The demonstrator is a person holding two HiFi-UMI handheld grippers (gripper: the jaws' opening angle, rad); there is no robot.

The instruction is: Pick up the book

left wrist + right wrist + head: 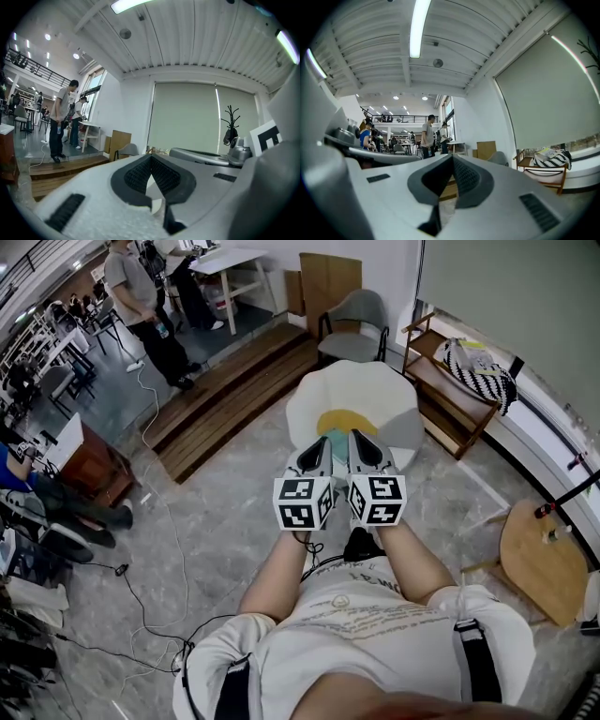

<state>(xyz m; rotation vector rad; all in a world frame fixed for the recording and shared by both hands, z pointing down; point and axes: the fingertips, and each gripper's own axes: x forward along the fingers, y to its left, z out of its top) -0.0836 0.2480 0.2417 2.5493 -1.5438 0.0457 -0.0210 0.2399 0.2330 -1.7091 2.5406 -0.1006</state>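
- Left gripper point(322, 441): we see it held level over the near edge of a white scallop-edged table point(309, 390). In the left gripper view, its jaws point(151, 157) meet at the tips, with nothing between the ribbed pads.
- Right gripper point(361, 437): it sits just beside the left one and parallel to it. In the right gripper view, its jaws point(452, 157) are likewise closed tip to tip and empty.
- Marker cubes point(302, 502) and point(377, 500): we note one at the rear of each gripper, close to the person's hands.
- Book point(345, 421): we read the yellow patch near the middle of the table top as the book. Its near side is hidden behind the two gripper tips. We cannot tell whether the tips touch it.
- Grey armchair point(354, 317): it stands beyond the table's far edge.
- Wooden rack point(441, 395): it stands off the table's right edge and carries a black-and-white striped bag point(480, 371).
- Round wooden stool point(539, 559): it stands on the floor at the right, well apart from the table.
- Wooden steps point(230, 399): they lie off the table's left edge, with a standing person point(141, 306) beyond them.
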